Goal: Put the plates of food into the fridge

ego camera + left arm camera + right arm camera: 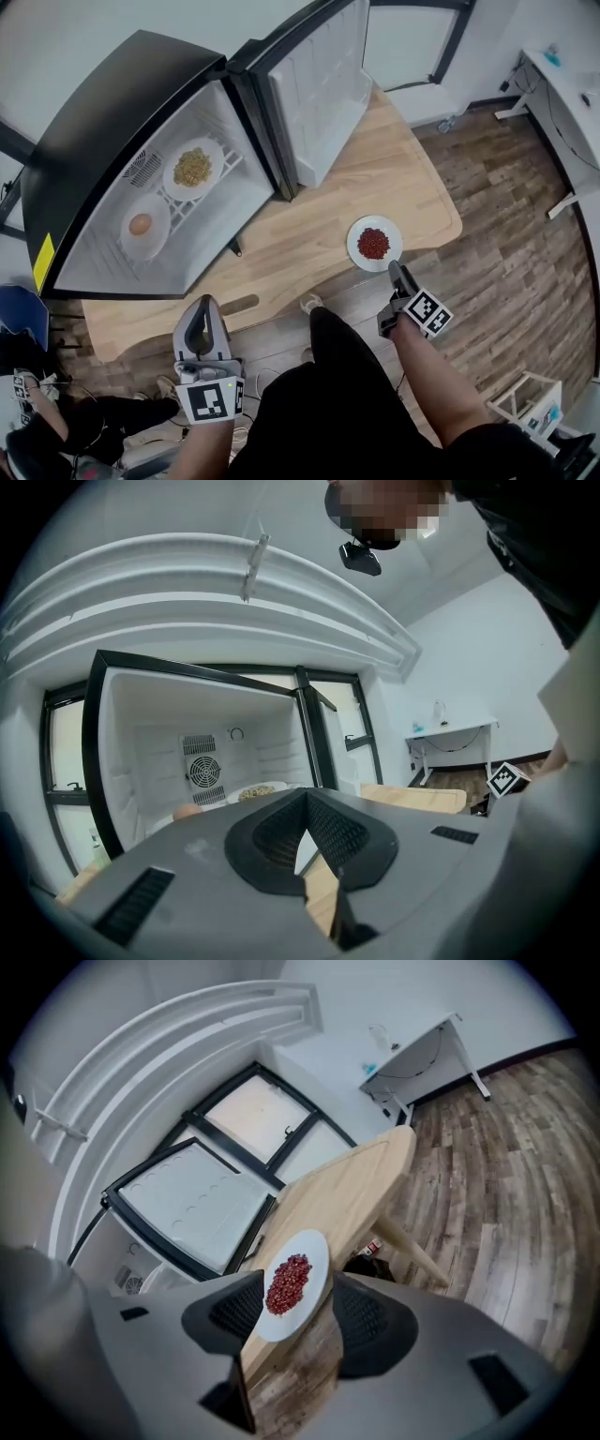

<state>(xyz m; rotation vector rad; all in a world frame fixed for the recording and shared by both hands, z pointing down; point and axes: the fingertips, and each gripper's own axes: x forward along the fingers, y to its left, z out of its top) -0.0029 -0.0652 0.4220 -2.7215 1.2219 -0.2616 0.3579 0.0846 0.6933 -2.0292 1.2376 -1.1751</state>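
Observation:
A white plate of red beans (374, 243) lies near the front edge of the wooden table (309, 225). My right gripper (397, 269) is open just in front of it. In the right gripper view the plate of red beans (292, 1283) shows beyond the open right gripper (300, 1309), untouched. The open fridge (112, 122) holds a plate of yellowish food (192, 167) and a plate with a round orange item (141, 225). My left gripper (202, 305) is shut and empty, below the table's near edge. From the left gripper (305, 799) the yellowish food (253, 792) shows inside the fridge.
The fridge door (323, 84) stands swung open over the table's back. A white desk (562, 84) is at the far right and a white rack (525, 398) on the wood floor at lower right. The person's black-clad leg (347, 375) lies between the grippers.

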